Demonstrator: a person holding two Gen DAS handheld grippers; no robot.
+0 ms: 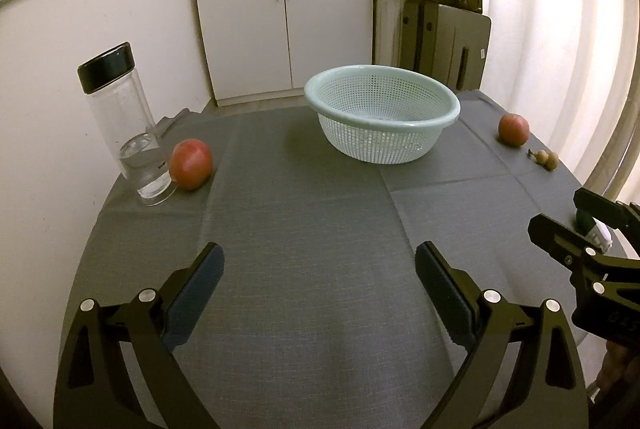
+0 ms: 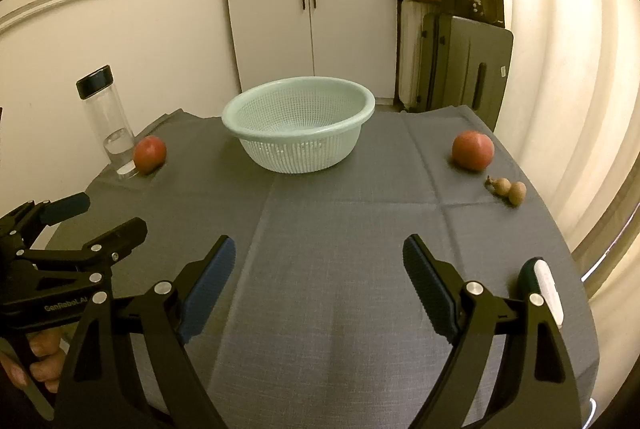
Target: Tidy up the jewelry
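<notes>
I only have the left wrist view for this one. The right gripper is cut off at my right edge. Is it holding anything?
Observer: No. The right gripper stands open over bare grey tablecloth, with nothing between its fingers.
Operator: What's the green thing behind it?
Observer: A dark green and white object lying on the cloth, just outside the gripper's right-hand finger. I cannot tell what it is.
Operator: Who holds the left gripper?
Observer: A hand wraps its handle below the left gripper.
</notes>
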